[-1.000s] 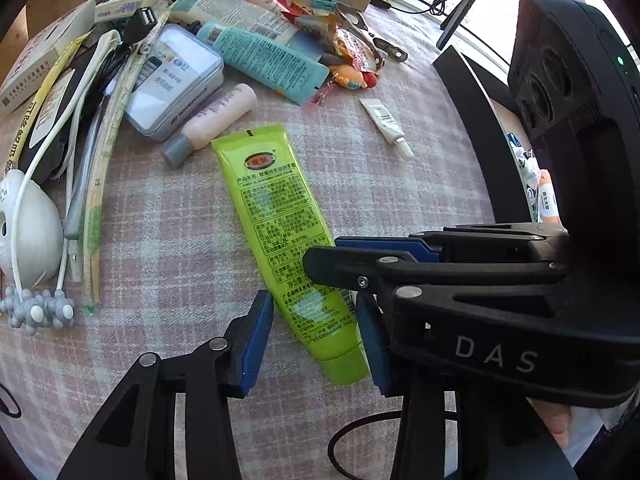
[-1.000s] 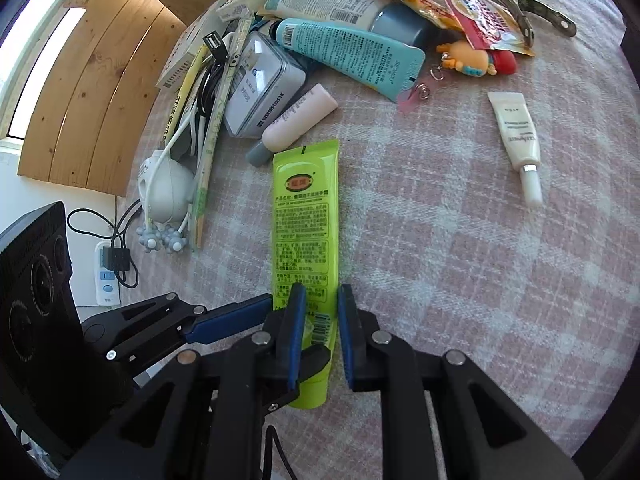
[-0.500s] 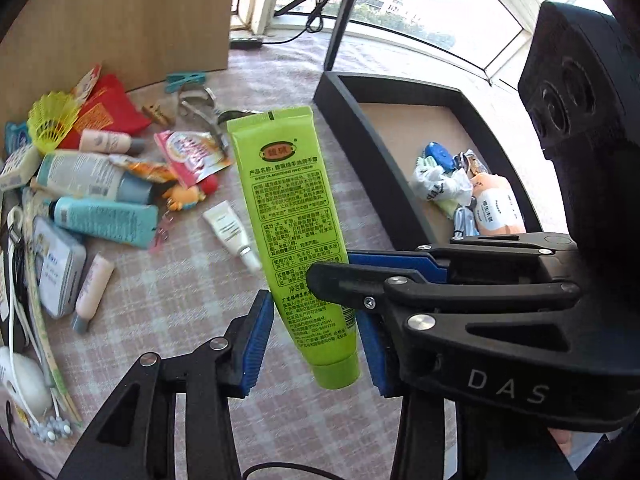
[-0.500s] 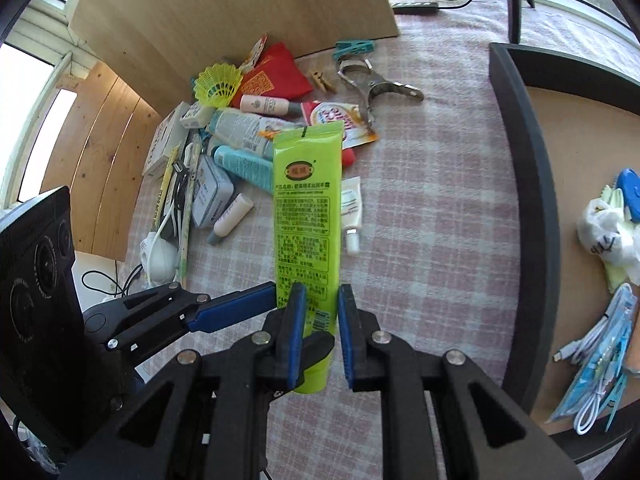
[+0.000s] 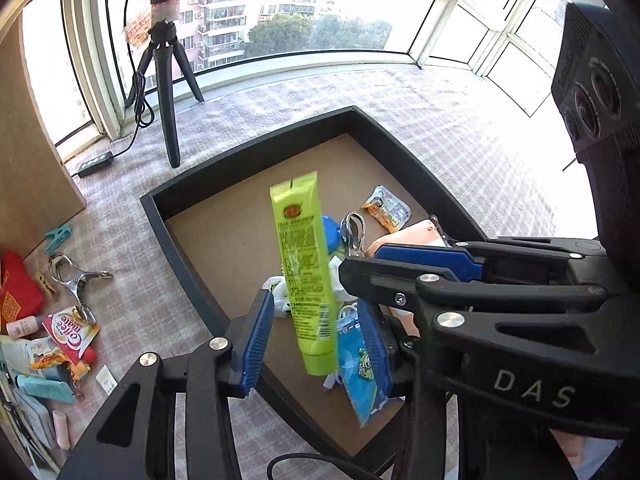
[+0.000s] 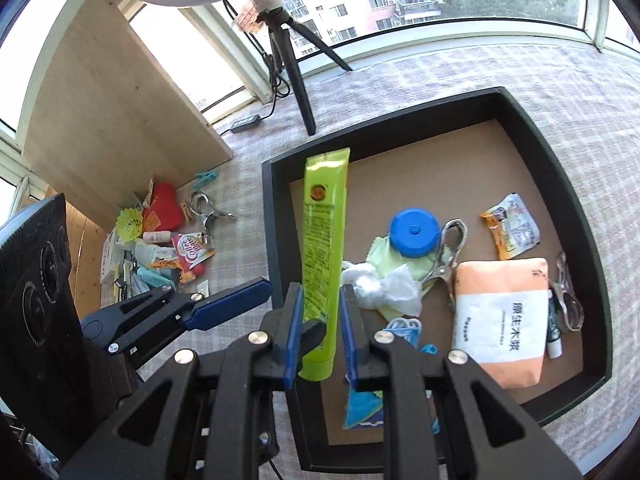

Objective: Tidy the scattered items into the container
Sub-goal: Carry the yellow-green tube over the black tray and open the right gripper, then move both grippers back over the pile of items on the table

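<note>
The lime-green tube (image 6: 323,256) hangs between my right claw's (image 6: 320,336) opening jaws, cap end down, crimped end tilted up, above the black tray's (image 6: 276,216) near-left corner. Inside the tray lie earlier-sorted bits.

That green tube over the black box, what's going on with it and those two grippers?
A person is tidying clutter from the checked tablecloth into the black tray. The right gripper has the green tube between its blue pads above the tray, and its jaws are opening, so the tube looks about to drop in. The left gripper hangs open alongside, holding nothing. A blue lid, a metal clip and a tissue pack already lie inside; more items wait in the pile.
</note>
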### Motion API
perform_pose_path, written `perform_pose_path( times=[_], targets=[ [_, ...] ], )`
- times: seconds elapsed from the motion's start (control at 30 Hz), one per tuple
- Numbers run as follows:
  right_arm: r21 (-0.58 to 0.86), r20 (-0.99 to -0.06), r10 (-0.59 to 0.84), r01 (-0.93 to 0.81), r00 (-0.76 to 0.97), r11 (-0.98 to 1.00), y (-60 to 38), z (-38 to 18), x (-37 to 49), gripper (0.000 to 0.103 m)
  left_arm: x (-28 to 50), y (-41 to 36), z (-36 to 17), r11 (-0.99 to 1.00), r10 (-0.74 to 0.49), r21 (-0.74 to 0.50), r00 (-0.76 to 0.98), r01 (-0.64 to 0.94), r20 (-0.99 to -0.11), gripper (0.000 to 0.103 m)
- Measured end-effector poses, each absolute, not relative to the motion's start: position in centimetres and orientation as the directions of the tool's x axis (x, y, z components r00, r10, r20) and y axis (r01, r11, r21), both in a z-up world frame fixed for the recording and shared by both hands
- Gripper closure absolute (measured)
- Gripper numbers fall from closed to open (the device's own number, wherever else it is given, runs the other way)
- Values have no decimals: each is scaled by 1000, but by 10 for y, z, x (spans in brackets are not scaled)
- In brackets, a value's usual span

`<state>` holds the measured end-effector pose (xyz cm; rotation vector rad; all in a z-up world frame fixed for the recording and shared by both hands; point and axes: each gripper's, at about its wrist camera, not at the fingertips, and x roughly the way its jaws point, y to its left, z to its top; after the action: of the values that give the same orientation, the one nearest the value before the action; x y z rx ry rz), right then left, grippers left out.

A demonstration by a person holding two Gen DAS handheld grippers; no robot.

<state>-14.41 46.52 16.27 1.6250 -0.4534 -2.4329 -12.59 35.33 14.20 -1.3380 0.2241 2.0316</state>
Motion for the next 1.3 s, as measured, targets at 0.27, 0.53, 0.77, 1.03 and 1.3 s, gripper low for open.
perform_pose_path(
  times=[0.27,0.53,0.77,1.03,1.3],
  targets=[
    [277,-857,-242,-12,-455,-961,466,186,-116,64,-109,335,164,-781,394,-116,-340,-614,-854,59],
    [217,-855,-216,53,-471,-975,429,194,-99,64,-94,288,175,-812,326,-25,-418,-583,-848,55],
    [205,-846,-241,128,-476,-970,389,202,-98,64,-94,252,180,-849,307,-20,-462,-527,-832,55],
    [160,-860,-229,185,-455,-970,351,193,-102,64,-100,197,156,-907,257,-61,-433,-416,-864,54],
    [113,-875,-224,268,-429,-957,309,167,-102,64,-99,100,120,-974,114,-19,-421,-224,-900,54]
  ],
)
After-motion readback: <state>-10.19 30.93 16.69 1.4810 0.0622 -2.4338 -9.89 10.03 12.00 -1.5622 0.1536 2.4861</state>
